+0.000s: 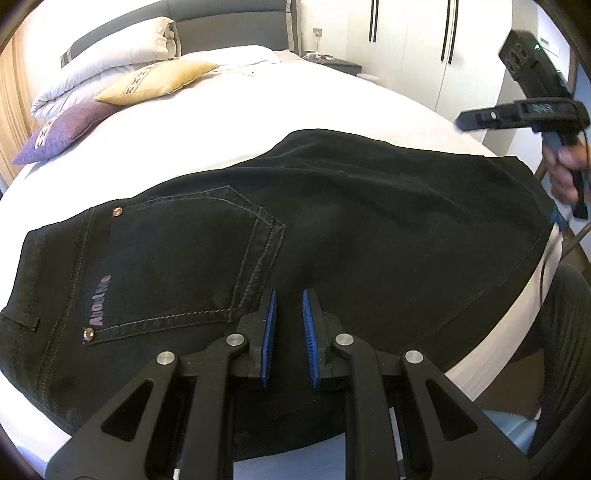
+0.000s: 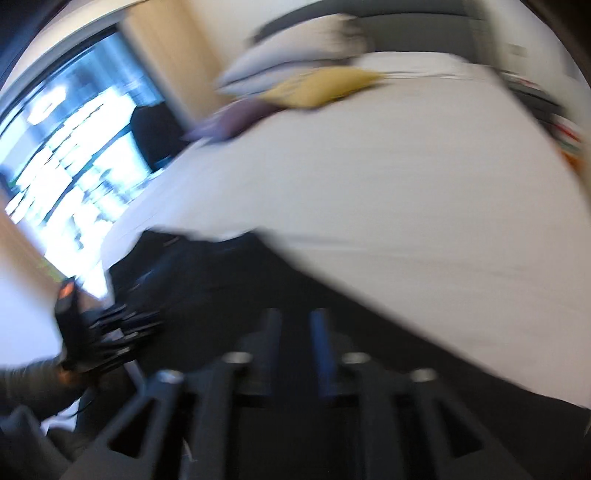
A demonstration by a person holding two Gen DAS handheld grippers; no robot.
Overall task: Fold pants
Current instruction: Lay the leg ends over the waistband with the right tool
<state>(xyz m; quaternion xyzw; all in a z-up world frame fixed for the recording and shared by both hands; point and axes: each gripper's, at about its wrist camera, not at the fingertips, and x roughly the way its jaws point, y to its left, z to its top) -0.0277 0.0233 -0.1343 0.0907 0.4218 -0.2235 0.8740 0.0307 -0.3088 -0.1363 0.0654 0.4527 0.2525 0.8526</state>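
Left tool [image 1: 289, 336]: blue pads [image 1: 269, 332] stand a narrow gap apart with nothing pinched between them, poised over the near edge of the pants [image 1: 332, 229]. Right tool [image 2: 295, 354]: own view is motion-blurred, fingers look parted with a gap, nothing between them; dark fabric sits under it. From the left view it's off the right end of the pants, clear of the cloth, gripped by a hand [image 1: 567, 173].

Pants: black denim, lying flat on the white bed [image 1: 229, 125], running left-right along the near edge. Back pocket [image 1: 184, 258] faces up, with copper rivets at its corners. Right end reaches the bed's corner.

Around:
- purple cushion [image 1: 62, 133] and yellow cushion [image 1: 159, 81] far left on the bed, well apart from the pants
- folded white duvet [image 1: 110, 55] behind them, against the grey headboard [image 1: 229, 26]
- white wardrobe doors [image 1: 410, 37] with dark handles, far right
- window [image 2: 66, 155] far left in the right view, blurred

Nothing lies on the pants or between them and either tool.

Writing: "AboutMe" in pale letters on the pocket's left edge. Other text is too blurred to read.
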